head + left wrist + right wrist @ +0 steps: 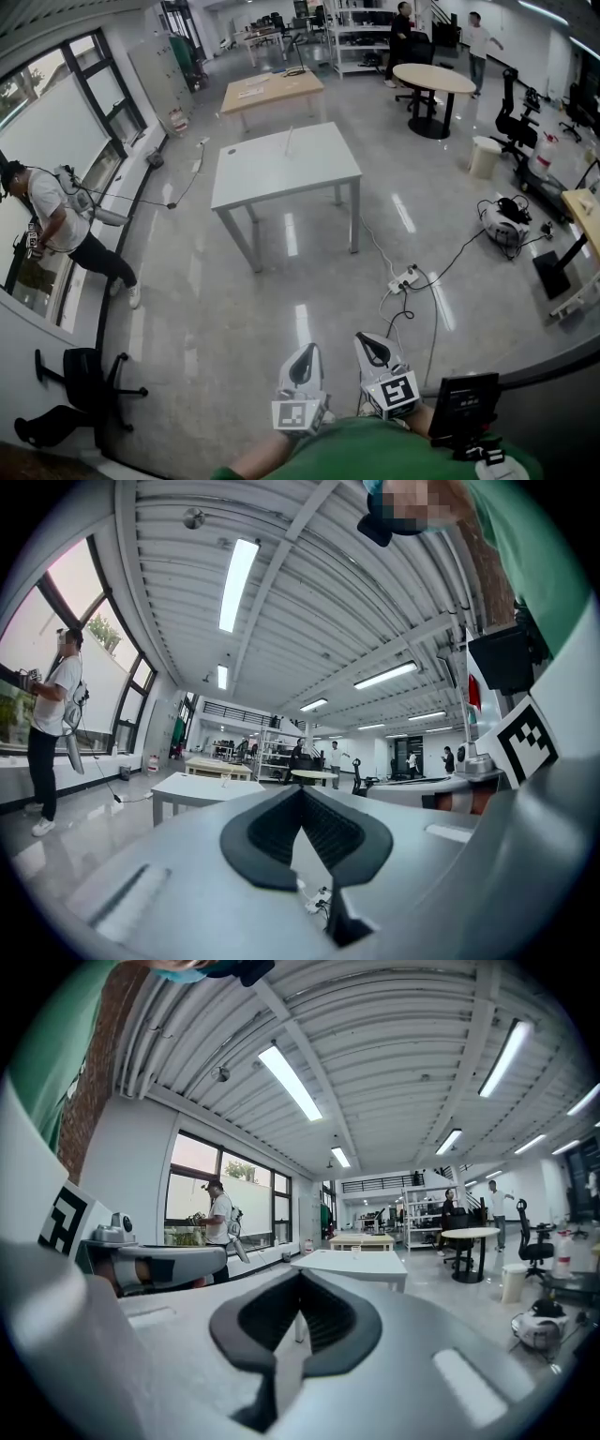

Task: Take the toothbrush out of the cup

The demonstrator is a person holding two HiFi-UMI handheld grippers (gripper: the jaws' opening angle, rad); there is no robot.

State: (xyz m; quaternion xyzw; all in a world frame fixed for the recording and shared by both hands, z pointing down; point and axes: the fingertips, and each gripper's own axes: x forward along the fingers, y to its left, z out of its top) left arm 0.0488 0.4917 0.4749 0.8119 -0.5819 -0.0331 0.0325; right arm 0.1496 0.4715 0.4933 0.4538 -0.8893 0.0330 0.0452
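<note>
A white table (281,164) stands several steps ahead on the grey floor. On its far side is a small pale upright object (288,142), too small to tell as a cup or a toothbrush; it also shows as a speck (355,1248) in the right gripper view. My left gripper (306,349) and right gripper (367,338) are held low, close to my body, far from the table. Both point forward with their jaws together and nothing between them. The left fingertips (300,791) and the right fingertips (300,1275) meet at their ends.
A power strip with cables (405,278) lies on the floor to the right of the table. A person (56,220) stands by the window at left, near a black office chair (89,375). Farther back are a wooden table (272,91) and a round table (434,80).
</note>
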